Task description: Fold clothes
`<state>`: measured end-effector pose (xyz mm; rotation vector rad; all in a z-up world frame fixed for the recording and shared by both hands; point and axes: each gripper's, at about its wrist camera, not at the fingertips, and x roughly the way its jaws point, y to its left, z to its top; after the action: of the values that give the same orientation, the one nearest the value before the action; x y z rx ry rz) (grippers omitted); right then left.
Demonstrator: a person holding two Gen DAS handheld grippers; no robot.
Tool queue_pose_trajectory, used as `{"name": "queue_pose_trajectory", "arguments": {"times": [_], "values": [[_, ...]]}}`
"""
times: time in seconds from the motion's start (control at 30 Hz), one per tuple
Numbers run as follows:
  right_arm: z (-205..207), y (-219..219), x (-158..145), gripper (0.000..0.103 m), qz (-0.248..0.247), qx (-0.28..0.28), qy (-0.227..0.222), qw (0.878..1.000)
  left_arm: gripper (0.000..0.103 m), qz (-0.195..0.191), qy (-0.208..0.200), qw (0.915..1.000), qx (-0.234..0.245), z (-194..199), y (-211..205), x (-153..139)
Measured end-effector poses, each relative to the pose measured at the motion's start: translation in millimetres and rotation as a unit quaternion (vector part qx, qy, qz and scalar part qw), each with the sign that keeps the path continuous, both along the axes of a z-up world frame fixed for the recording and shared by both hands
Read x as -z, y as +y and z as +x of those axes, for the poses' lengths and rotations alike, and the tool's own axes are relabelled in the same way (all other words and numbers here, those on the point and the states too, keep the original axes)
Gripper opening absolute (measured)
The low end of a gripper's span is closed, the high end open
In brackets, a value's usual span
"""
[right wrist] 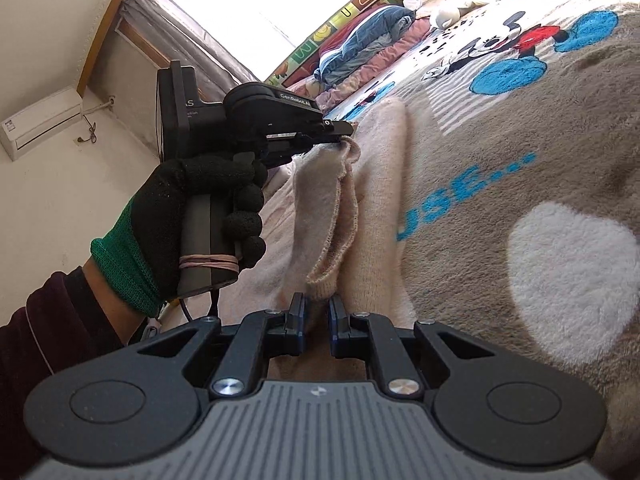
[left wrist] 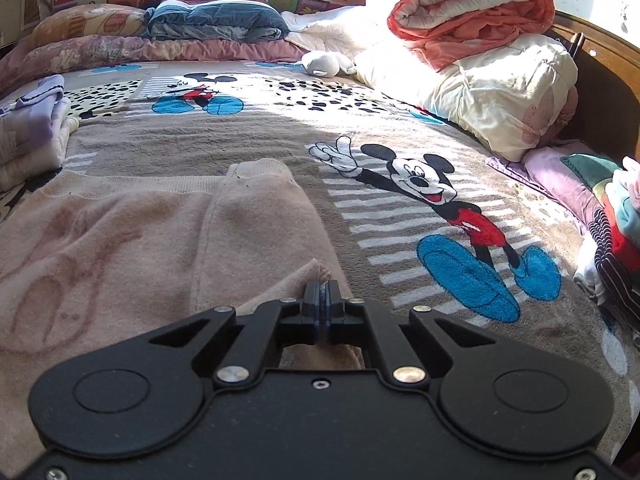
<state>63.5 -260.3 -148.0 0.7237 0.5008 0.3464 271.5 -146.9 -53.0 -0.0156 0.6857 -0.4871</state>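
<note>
A: Lying flat on the Mickey Mouse blanket, the pale pink sweater covers the near left part of the bed, one sleeve folded over its body. How does the left gripper stand?

B: Its two fingers are pressed together on a raised corner of the sweater's edge. The right wrist view shows the same left gripper from the side, held by a gloved left hand, with the pinched edge of the pink sweater lifted clear of the rest of the garment and hanging in a loop.

A: And the right gripper?

B: Its fingers stand apart, one on each side of the lower end of that hanging loop. Whether either pad touches the cloth cannot be told.

A: What else lies on the bed?

B: At the far right, a rolled orange quilt rests on a cream quilt. A folded blue cloth lies at the far edge, folded pale laundry at the left, and a pile of coloured clothes at the right edge.
</note>
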Motion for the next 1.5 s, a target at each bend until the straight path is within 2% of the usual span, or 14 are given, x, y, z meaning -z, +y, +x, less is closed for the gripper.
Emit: {"name": "queue_pose_trajectory", "arguments": {"times": [0.1, 0.4, 0.47, 0.5, 0.57, 0.6, 0.77, 0.87, 0.93, 1.07, 1.1, 1.2, 1.3, 1.5], "values": [[-0.8, -1.2, 1.4, 0.013, 0.0, -0.001, 0.003, 1.0, 0.0, 0.008, -0.003, 0.9999, 0.007, 1.2, -5.9, 2.0], [-8.9, -3.0, -0.2, 0.013, -0.009, 0.001, -0.006, 1.0, 0.0, -0.026, -0.002, 0.9995, 0.02, 1.1, -3.8, 7.1], [-9.4, -2.9, 0.1, 0.013, -0.012, -0.001, -0.005, 1.0, 0.0, -0.012, 0.005, 0.9996, 0.024, 3.9, -8.6, 11.9], [-9.1, -2.9, 0.8, 0.013, -0.013, -0.002, -0.003, 1.0, 0.002, -0.01, 0.011, 0.9995, 0.028, 5.5, -9.9, 13.7], [-11.1, -0.1, 1.6, 0.013, -0.024, -0.001, 0.005, 1.0, 0.018, -0.011, 0.019, 0.9995, 0.024, 5.3, -6.6, 11.5], [-13.3, 1.5, 1.2, 0.01, -0.031, 0.001, 0.008, 0.999, 0.018, -0.017, 0.007, 0.9996, 0.02, 0.9, -1.3, 4.8], [-48.4, 17.9, -21.2, 0.017, -0.158, 0.012, -0.035, 0.987, 0.018, -0.051, -0.051, 0.9972, 0.019, -25.1, 50.6, -26.0], [-57.4, 29.0, -35.3, 0.017, -0.221, 0.019, -0.095, 0.97, 0.018, -0.039, -0.056, 0.9974, 0.024, -37.6, 73.8, -22.3], [-48.8, 32.7, -38.7, 0.022, -0.24, 0.031, -0.108, 0.964, 0.018, -0.04, -0.046, 0.9978, 0.026, -45.4, 81.9, -12.4], [-27.3, 17.1, -31.4, 0.035, -0.182, 0.064, -0.062, 0.979, 0.018, -0.052, -0.031, 0.9975, 0.038, -49.5, 80.3, 4.7], [-26.6, 17.8, -30.6, 0.037, -0.187, 0.066, -0.06, 0.978, 0.018, -0.047, -0.024, 0.9978, 0.04, -45.6, 76.4, 9.6], [-21.7, 23.8, -28.6, 0.037, -0.194, 0.06, -0.072, 0.976, 0.018, -0.034, -0.004, 0.9983, 0.047, -33.7, 64.8, 24.2], [-10.3, 27.0, -18.0, 0.035, -0.168, 0.038, -0.045, 0.984, 0.017, -0.021, 0.013, 0.9982, 0.054, -22.8, 53.5, 37.7], [-6.0, 30.8, -14.5, 0.031, -0.163, 0.03, -0.036, 0.986, 0.018, -0.001, -0.038, 0.998, 0.051, -37.4, 51.2, 18.3]]}}
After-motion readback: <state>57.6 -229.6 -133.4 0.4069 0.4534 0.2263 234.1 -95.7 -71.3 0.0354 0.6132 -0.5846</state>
